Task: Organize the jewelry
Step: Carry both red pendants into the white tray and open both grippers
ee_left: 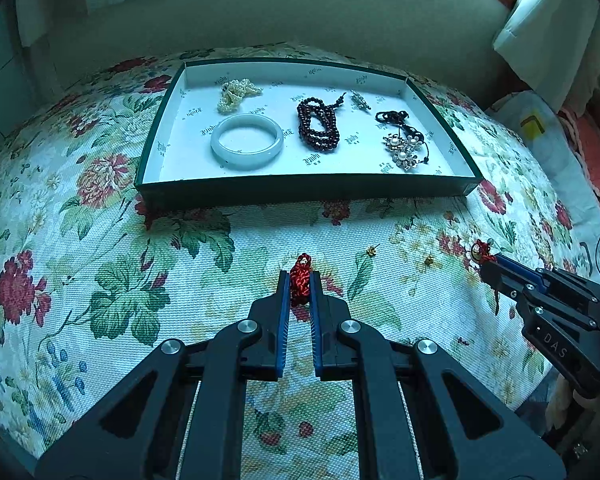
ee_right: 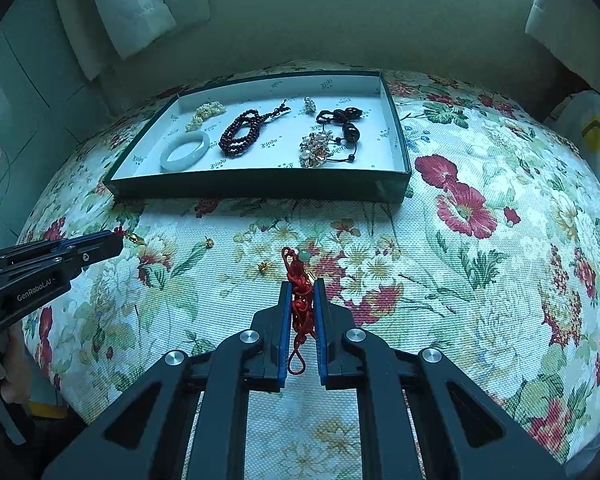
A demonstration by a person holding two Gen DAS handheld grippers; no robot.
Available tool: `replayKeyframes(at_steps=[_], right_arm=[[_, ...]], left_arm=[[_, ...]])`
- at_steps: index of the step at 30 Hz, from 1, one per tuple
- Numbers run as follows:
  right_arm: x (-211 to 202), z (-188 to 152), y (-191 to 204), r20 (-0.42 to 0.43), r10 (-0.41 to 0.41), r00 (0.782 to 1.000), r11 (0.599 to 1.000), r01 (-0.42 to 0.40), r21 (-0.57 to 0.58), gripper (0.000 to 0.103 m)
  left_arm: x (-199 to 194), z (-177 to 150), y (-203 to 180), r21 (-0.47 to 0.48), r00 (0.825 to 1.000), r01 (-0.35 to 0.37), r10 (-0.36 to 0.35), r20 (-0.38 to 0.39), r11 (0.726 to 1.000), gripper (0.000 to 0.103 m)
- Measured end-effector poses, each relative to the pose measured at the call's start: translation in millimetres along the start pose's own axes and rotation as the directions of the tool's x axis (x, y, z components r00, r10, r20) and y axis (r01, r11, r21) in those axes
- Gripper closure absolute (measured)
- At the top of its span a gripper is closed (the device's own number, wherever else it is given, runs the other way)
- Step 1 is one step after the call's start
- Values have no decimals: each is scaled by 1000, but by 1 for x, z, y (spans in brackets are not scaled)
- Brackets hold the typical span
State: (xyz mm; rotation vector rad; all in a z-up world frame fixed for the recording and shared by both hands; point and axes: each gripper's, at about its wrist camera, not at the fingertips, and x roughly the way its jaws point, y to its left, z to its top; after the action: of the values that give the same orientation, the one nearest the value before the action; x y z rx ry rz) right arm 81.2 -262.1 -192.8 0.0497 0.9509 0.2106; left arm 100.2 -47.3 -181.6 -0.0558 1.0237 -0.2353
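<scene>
A: What do my claws have?

B: My left claw [ee_left: 300, 280] is pinched on a knotted red cord [ee_left: 301, 278]. My right claw [ee_right: 302, 286] is pinched on red cord too, by a pale green bead [ee_right: 303, 256], with a loop hanging between the fingers [ee_right: 285, 320]. I cannot tell if it is one piece.

A: And beyond them?

B: Both hang over the floral cloth [ee_left: 100, 240], near its front edge. Small gold beads [ee_right: 263, 267] lie on the cloth between them. Toward the far edge sits the box lid [ee_left: 300, 190]. Inside, from its left: pearls [ee_left: 236, 94] at the back, a pale bangle [ee_left: 247, 142] in front, dark red beads [ee_left: 318, 126] in the middle, a flower brooch [ee_left: 404, 152] and black cord [ee_left: 392, 117] on the right.
</scene>
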Motion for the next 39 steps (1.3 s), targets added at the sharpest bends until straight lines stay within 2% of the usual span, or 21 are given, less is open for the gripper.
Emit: replayKeyframes(at_steps=[9,20,30,39], right_arm=[[-15,20,22,60,22,998,1000,-21,-17,92],[-26,81,43,175,44,984,998,-35,-56,92],[12,133,44,204,37,978,998,-25,-62,92],[70,155,30,143,7,990,999,-1,-44,92]], left_arm=[[-21,13,8,-1,998,11,-11,57,1000,94],[-28,67,14,15,989,3,-5,146,1000,94],[9,127,13,23,984,-13,9,177,1000,94],[67,161,14,18,989,-50,47,137,999,94]])
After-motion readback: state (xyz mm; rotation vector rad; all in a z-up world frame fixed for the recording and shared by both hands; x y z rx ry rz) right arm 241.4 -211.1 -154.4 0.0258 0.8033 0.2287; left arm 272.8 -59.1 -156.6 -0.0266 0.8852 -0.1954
